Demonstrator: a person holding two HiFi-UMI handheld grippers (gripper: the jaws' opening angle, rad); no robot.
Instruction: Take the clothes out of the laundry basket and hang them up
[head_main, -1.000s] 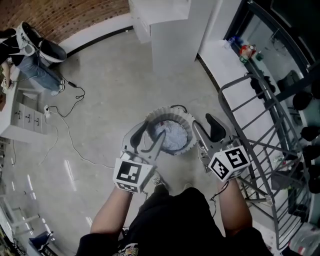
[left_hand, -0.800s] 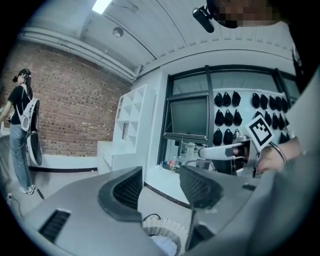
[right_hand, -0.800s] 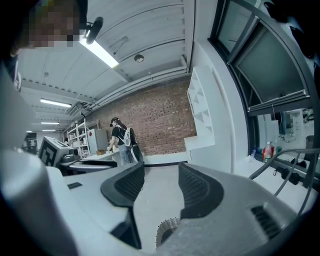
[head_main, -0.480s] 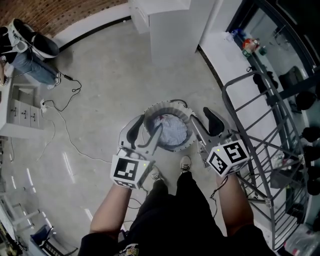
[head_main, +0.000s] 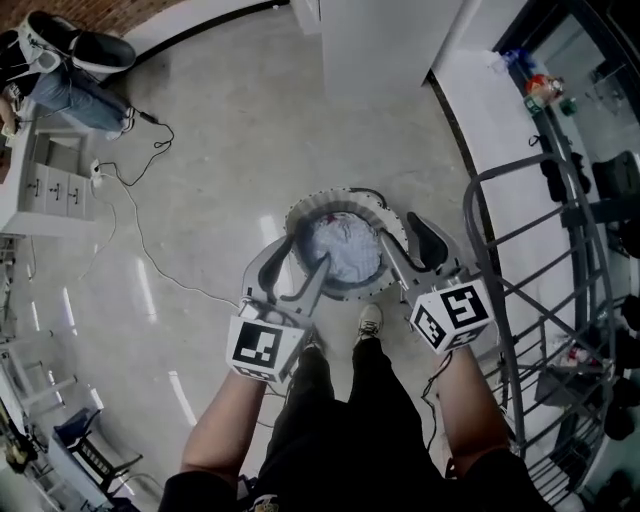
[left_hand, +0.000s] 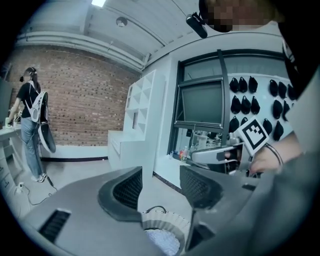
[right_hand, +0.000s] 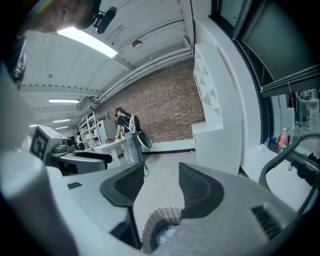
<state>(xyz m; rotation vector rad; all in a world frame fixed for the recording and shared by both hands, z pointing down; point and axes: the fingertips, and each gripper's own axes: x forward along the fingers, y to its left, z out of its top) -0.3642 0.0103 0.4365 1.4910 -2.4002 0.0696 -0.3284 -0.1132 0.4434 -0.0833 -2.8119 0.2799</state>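
The left claw (head_main: 300, 264) and right claw (head_main: 405, 250) are wide open and empty. The laundry basket (head_main: 340, 197) with the clothes (head_main: 345, 252) lies just below, between them. This seems to be the reaching step; next, one claw should go lower and pinch a garment.

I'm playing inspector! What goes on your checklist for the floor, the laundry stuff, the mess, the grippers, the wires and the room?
Surface: pale glossy floor.
Job's things: round laundry basket on the floor, light clothes inside; metal drying rack at its right.
Clutter: bottles on the white ledge.
Grippers: left hand-held gripper and right hand-held gripper open, empty, above the basket.
Cables: white cable and black cable on the floor.
Surroundings: brick wall, white drawers, another person.
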